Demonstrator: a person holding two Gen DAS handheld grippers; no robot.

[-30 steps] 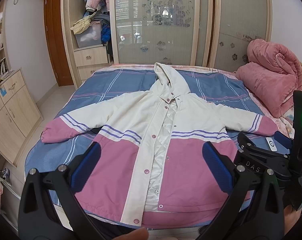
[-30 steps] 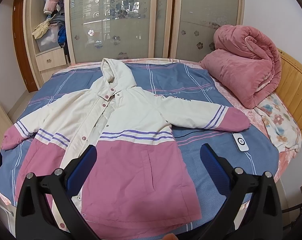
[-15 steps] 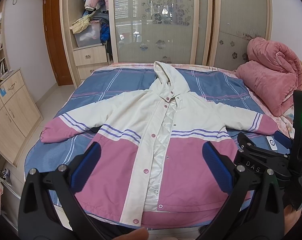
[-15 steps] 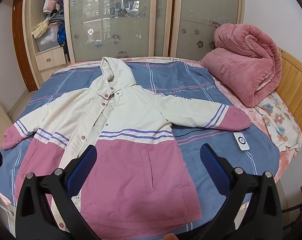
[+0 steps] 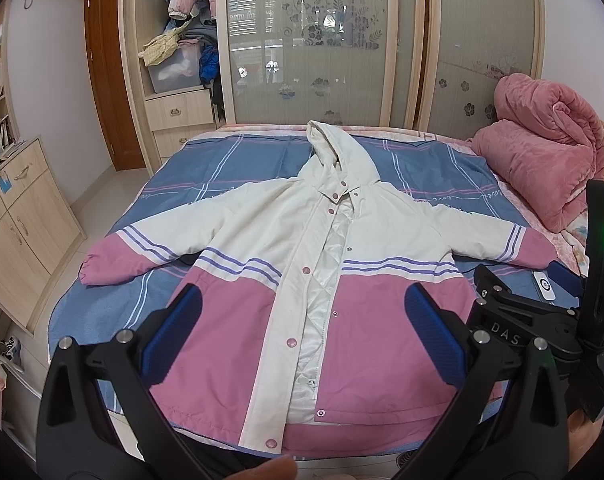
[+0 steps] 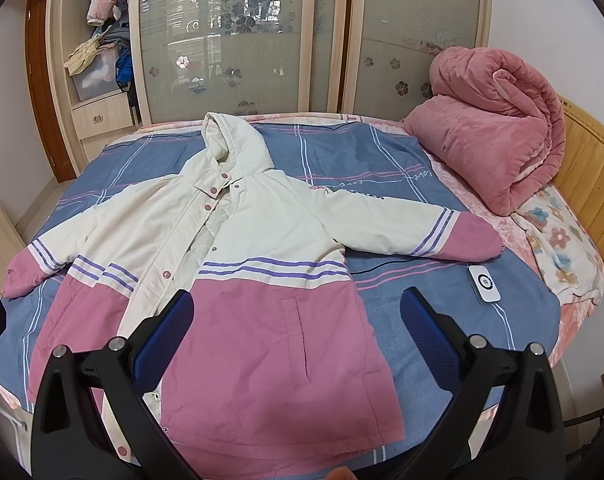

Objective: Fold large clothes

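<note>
A cream and pink hooded jacket [image 5: 302,264] lies flat, front up and unbuttoned, on the bed, sleeves spread to both sides, hood toward the wardrobe. It also shows in the right wrist view [image 6: 262,280]. My left gripper [image 5: 302,320] is open and empty, held above the jacket's hem near the bed's near edge. My right gripper [image 6: 298,328] is open and empty above the jacket's right pink panel. The right gripper's body [image 5: 541,320] shows at the right of the left wrist view.
The bed has a blue plaid cover [image 6: 341,152]. A rolled pink blanket [image 6: 497,140] lies at its right far corner. A small white remote [image 6: 483,283] lies near the right sleeve cuff. A wardrobe [image 5: 341,40] stands behind, a cabinet [image 5: 18,216] at left.
Both views have shifted very slightly; the jacket lies as before and both grippers stay open.
</note>
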